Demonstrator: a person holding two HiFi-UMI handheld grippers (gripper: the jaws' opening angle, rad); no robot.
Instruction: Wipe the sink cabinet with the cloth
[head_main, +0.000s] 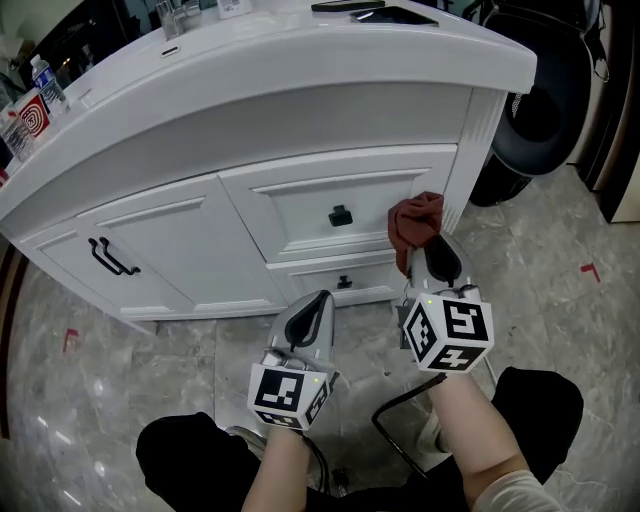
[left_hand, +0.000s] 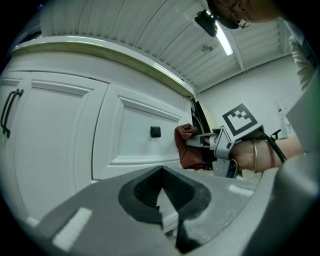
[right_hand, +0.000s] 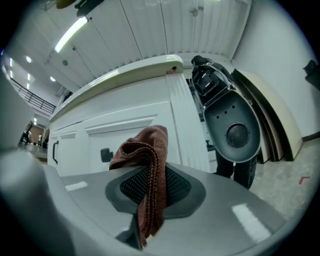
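The cloth (head_main: 415, 220) is a dark rust-red rag with a looped, towel-like weave. It is bunched into soft folds, with one ribbed edge hanging down between the pads. The right claw (head_main: 424, 252) is clenched on it, and in the right gripper view the fabric (right_hand: 145, 150) spills up over the jaw tips and trails down through the seam where they meet. The rag sits at the right end of the top drawer front of the sink cabinet (head_main: 200, 250), just beside the fluted corner post; whether it actually presses on the panel is hard to tell. The left claw (head_main: 320, 300) hangs lower and to the left, near the bottom drawer, with its jaws drawn together on nothing. The cabinet is white with framed panels. It has a square black knob (head_main: 340, 215) on the top drawer just left of the rag, a second knob (head_main: 344, 282) below it, and a curved black handle (head_main: 112, 258) on the door further left. The curved white counter (head_main: 300, 70) overhangs the front and carries a bottle (head_main: 48, 85) at its far left and some dark flat items at the back. A dark rounded appliance (head_main: 540, 110) stands close against the cabinet's right side. The floor (head_main: 560, 250) is grey marble-look tile with a small red tape mark (head_main: 590, 270).
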